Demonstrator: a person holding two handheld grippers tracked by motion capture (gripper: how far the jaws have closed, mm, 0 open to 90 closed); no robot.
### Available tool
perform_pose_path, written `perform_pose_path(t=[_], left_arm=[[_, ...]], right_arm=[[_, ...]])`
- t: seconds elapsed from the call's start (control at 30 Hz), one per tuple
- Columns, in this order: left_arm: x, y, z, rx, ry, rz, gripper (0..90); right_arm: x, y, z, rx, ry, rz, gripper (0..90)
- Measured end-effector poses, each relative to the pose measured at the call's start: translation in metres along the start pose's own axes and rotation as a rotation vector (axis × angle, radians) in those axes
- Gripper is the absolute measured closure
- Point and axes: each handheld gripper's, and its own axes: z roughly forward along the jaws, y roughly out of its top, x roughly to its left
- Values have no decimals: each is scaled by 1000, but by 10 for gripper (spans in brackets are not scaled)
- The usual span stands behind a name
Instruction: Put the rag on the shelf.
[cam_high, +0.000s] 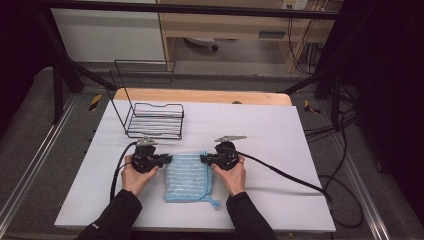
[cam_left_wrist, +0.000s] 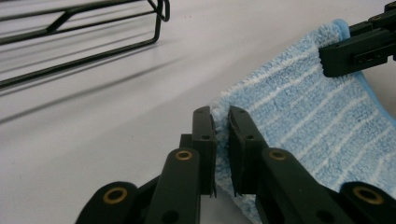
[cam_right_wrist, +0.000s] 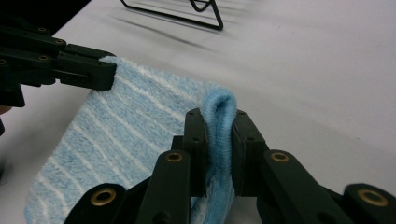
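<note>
Blue striped cloth (cam_high: 186, 176) lies flat on the white worktop (cam_high: 280, 145), just in front of the person, between the two hands. Its hanging loop sits at the near right corner.

Left gripper (cam_high: 167, 159) has the far left corner of the cloth and right gripper (cam_high: 204, 159) has the far right corner. Both jaws are pinched narrow on fabric. Likely reason for the grip: holding the two far corners lets both hands lift that edge evenly, either to fold it back toward the person or to carry the cloth off. That's a guess.

Left gripper view: left gripper (cam_left_wrist: 221, 123) grips only the thin edge, and pile shows between the pads. The other gripper clamps the opposite corner farther off.

Right gripper view: right gripper (cam_right_wrist: 219, 119) holds a bunched-up fold of the cloth (cam_right_wrist: 121, 126) that bulges above the pads. That's a fatter bite than the left one. The high view can't resolve this; from there both grips look the same.

Black wire rack (cam_high: 152, 117) sits farther back on the left, apart from the cloth and empty. Only the high view shows its tall back frame and the wooden edge (cam_high: 200, 96) behind the worktop.
</note>
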Motion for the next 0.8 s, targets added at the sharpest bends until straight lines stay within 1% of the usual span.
perform_pose_path(t=[0.1,0.13,0.17,0.3,0.43,0.57,0.63,0.7,0.8], left_arm=[[-1,1,-2,-9,-4,-3,820],[-1,1,-4,-18,-7,-3,820],[-2,1,-5,-24,-6,-2,820],[-4,2,-10,-34,-4,11,820],[-6,2,-14,-42,-4,19,820],[-9,4,-19,-71,-9,25,820],[-10,4,-21,-76,-11,27,821],[-12,5,-24,-94,-9,35,820],[-14,5,-26,-103,-9,38,820]], right_arm=[[2,1,-4,-15,6,-7,791],[4,1,-7,-33,9,-18,791],[5,1,-9,-39,11,-20,791],[8,0,-14,-67,11,-37,791],[11,0,-17,-84,14,-34,792],[15,0,-24,-113,14,-45,791],[16,0,-26,-126,14,-52,791],[17,0,-29,-138,16,-56,792],[19,1,-33,-159,16,-64,792]])
